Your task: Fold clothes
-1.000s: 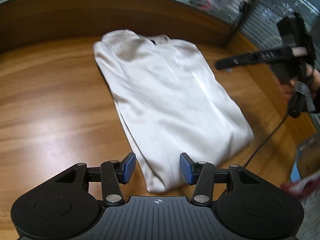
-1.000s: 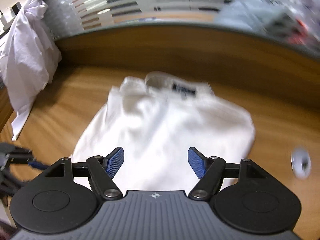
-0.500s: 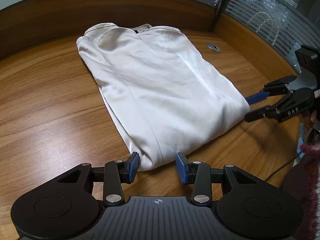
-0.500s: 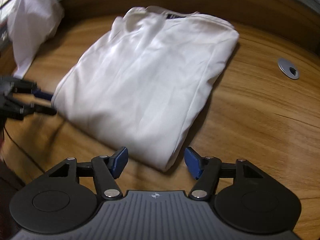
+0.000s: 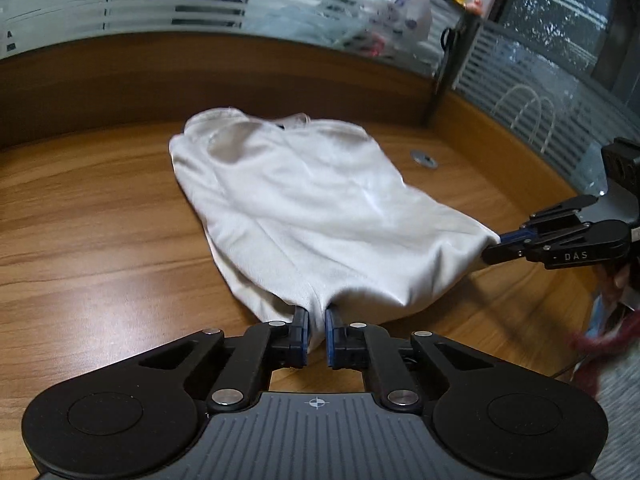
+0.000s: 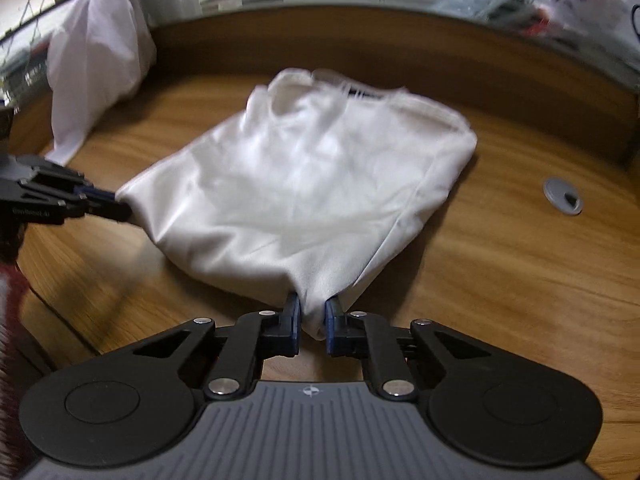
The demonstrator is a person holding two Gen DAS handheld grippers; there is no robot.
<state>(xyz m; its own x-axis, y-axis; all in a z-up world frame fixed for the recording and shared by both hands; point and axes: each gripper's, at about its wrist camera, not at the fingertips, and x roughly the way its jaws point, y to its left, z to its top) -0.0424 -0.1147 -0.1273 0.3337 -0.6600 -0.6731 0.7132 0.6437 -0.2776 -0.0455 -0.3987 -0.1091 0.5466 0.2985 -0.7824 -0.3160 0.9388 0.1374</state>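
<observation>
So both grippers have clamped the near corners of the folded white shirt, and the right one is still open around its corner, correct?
Not quite: the right gripper is shut on its corner of the white shirt, as the right wrist view shows. Its jaws have just been closing. The left gripper is clamped on the other near corner.

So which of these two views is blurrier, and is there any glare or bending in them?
Right wrist view: softer, the shirt and hanging cloth smeared by motion blur. Left wrist view: sharper on the shirt, blurred only at the lower right edge; pale sheen on the fabric. Both: fisheye bends the table edge into a curve.
</observation>
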